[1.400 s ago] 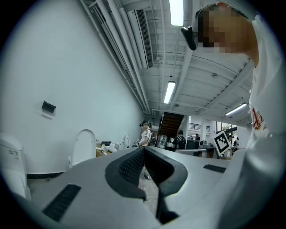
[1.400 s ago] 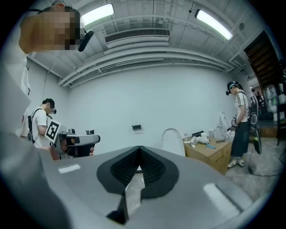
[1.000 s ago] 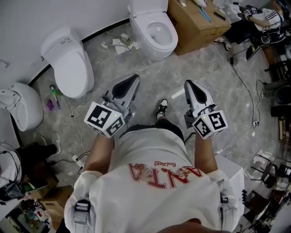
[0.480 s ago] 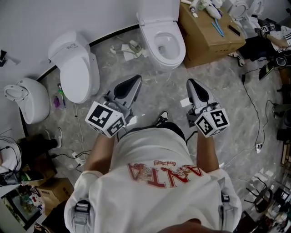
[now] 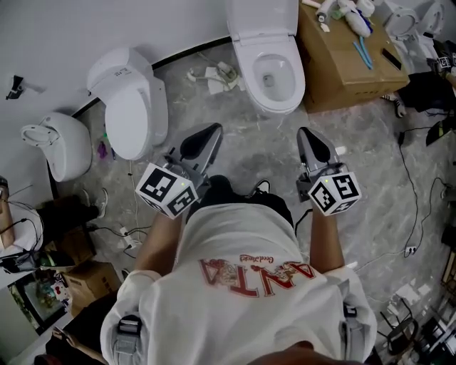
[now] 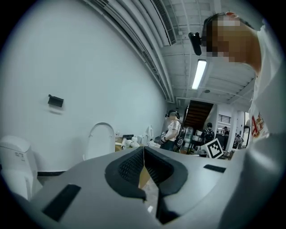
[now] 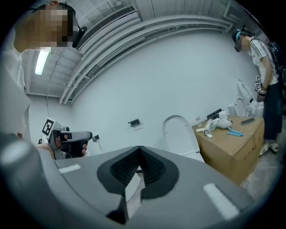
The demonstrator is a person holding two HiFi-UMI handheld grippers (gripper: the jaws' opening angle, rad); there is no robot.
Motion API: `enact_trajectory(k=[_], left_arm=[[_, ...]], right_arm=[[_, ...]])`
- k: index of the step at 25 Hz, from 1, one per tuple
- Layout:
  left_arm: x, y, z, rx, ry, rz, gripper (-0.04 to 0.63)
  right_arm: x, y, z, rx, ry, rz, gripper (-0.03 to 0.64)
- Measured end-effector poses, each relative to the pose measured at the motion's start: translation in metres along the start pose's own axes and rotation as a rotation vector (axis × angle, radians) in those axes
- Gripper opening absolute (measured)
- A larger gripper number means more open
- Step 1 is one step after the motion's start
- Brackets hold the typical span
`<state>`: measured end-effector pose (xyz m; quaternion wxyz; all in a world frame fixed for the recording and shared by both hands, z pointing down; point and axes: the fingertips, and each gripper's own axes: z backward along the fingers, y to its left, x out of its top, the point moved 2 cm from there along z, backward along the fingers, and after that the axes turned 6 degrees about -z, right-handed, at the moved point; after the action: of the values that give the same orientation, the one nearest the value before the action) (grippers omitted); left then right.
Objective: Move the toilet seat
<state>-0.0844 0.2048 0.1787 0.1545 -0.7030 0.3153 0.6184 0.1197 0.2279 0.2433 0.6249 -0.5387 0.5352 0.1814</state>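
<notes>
The left gripper (image 5: 211,130) and the right gripper (image 5: 306,132) were both clenched on nothing. They hovered side by side just short of the open toilet (image 5: 279,108), not touching it. The toilet seat (image 5: 247,78) lay down on that toilet's bowl, with the lid (image 5: 263,18) raised behind it. A cardboard box (image 5: 342,71) stood just beside the toilet.

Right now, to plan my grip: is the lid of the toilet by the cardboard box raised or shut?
Raised: the lid stands upright, bowl exposed.
</notes>
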Motion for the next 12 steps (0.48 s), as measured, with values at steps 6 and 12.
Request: enact_trajectory(k=[6,12], left_arm=[[-0.008,0.037,-0.048,-0.041,0.004,0.038,0.012],[-0.002,0.113,-0.100,-0.090,-0.022,0.086,0.012]], right_arm=[[0.004,-0.027,-0.036,-0.039,0.046,0.007,0.003],[0.025,-0.054,-0.096,-0.136,0.080,0.040,0.003]])
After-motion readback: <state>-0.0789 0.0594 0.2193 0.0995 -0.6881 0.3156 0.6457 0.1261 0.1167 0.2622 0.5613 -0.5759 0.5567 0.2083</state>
